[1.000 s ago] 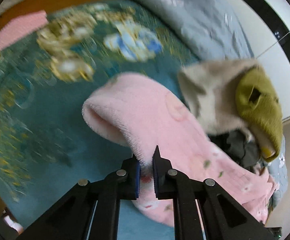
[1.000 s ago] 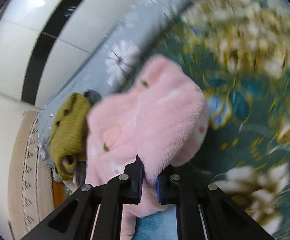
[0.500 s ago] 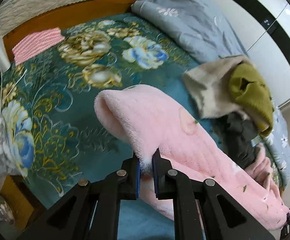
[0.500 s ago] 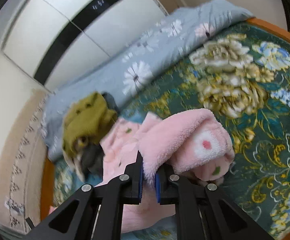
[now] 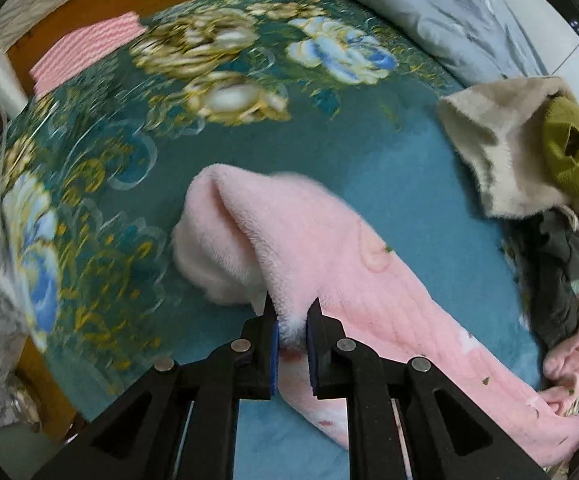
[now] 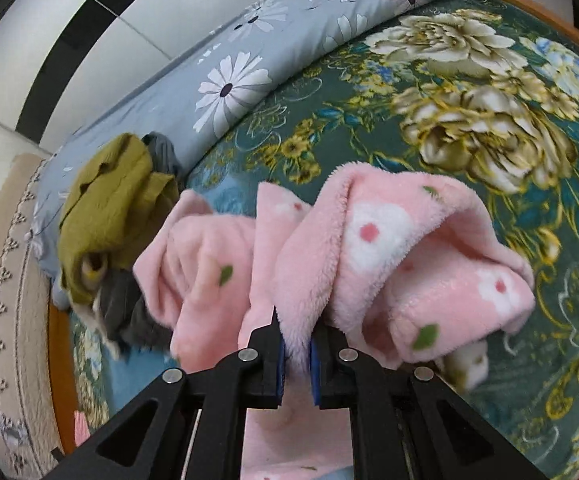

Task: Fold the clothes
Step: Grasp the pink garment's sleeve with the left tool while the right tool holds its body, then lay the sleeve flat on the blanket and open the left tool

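Observation:
A pink fleece garment (image 5: 329,264) with flower prints lies stretched over the teal floral bedspread (image 5: 169,128). My left gripper (image 5: 291,320) is shut on one edge of it, and the cloth trails off to the lower right. My right gripper (image 6: 295,330) is shut on another edge of the same pink garment (image 6: 389,248), which hangs bunched and folded over in front of the fingers, above the bedspread (image 6: 469,100).
A pile of clothes, with an olive green piece (image 5: 573,160), a beige one (image 5: 501,152) and a dark grey one (image 5: 557,280), lies at the bed's side; it also shows in the right wrist view (image 6: 109,200). A grey daisy-print duvet (image 6: 249,64) runs along the wall. A pink folded item (image 5: 85,48) sits at the far corner.
Both grippers kept their hold on the pink garment. They have come lower and closer to the bed, and the garment now rests more on the bedspread.

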A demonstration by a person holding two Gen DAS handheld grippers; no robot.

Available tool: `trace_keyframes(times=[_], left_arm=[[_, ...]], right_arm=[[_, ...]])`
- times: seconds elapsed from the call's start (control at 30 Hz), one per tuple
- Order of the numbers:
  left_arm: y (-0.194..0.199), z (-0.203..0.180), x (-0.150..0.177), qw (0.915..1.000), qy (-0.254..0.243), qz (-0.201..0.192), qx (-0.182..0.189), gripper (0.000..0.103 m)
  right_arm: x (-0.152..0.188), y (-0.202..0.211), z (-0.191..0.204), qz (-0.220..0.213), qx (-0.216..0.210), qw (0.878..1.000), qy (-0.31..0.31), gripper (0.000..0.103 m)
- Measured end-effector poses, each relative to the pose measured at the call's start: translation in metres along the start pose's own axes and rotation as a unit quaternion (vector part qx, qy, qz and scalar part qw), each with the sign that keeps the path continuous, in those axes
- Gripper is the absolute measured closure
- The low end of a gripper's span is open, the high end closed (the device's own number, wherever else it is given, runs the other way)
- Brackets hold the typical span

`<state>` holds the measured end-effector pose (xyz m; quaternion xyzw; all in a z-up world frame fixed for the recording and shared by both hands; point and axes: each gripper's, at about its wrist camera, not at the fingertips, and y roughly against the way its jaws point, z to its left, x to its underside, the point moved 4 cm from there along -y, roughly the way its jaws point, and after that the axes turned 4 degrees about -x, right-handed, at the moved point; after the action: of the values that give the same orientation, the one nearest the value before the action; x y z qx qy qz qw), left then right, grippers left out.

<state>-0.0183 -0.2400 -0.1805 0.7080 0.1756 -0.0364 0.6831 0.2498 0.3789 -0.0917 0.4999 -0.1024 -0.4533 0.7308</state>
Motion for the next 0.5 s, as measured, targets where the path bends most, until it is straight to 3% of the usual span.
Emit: trace_keyframes(times=[0.2,0.27,0.33,0.37,0.43,0.5], left_arm=[[-0.038,-0.031,-0.017,0.9993,-0.032,0.016,-0.007,0.087],[-0.044,-0.031,-0.021,0.9993,-0.021,0.023,0.019,0.085],[-0.041,-0.024,-0.022,0.9961,0.009,0.038,0.079,0.074],[-0.037,-0.019,-0.021,0.992,0.024,0.045,0.115,0.061],[-0.025,0.0,-0.017,0.9761,0.06,0.053,0.202,0.05],[-0.015,0.025,-0.015,0.9684,0.091,0.043,0.228,0.046]], right_arm=[[-0.003,-0.044,-0.008,0.031,0.052,0.998,-0.014,0.092],[-0.003,-0.05,-0.01,0.033,0.052,0.998,-0.018,0.09],[-0.003,-0.051,-0.012,0.035,0.047,0.998,-0.018,0.089],[-0.003,-0.049,-0.011,0.035,0.043,0.998,-0.016,0.088],[-0.002,-0.043,-0.011,0.035,0.032,0.999,-0.012,0.085],[0.001,-0.035,-0.01,0.031,0.016,0.999,-0.01,0.071]])
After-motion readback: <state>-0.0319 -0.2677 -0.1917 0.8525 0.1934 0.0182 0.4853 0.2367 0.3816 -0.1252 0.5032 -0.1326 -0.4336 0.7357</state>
